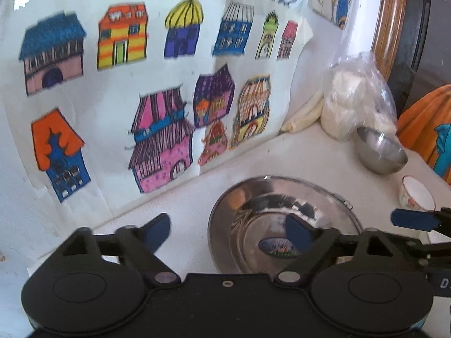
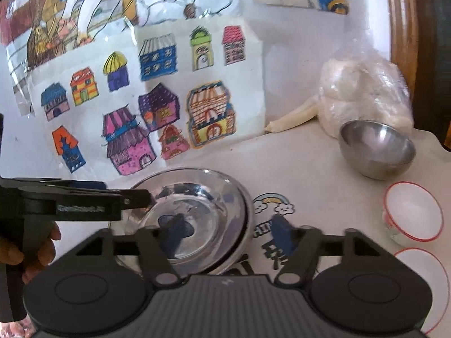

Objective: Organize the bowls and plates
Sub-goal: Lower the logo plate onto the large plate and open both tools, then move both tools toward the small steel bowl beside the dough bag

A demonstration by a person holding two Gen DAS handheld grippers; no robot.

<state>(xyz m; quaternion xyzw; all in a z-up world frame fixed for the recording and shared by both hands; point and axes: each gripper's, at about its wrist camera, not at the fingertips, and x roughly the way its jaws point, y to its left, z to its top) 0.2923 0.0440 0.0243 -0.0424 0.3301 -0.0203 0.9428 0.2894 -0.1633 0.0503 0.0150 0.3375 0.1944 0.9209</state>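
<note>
plate [image 2: 197,197] left, steel bowl [image 2: 377,152] behind cup [image 2: 411,214]

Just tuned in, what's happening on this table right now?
A person is sorting dishes with two handheld grippers. The left gripper and right gripper both stand open over the wide shiny steel plate on the white table, neither gripping it. It appears to sit on another dish. Off to the right wait a small steel bowl, leaning against a clear plastic bag of white stuff, and a white red-rimmed bowl.
</note>
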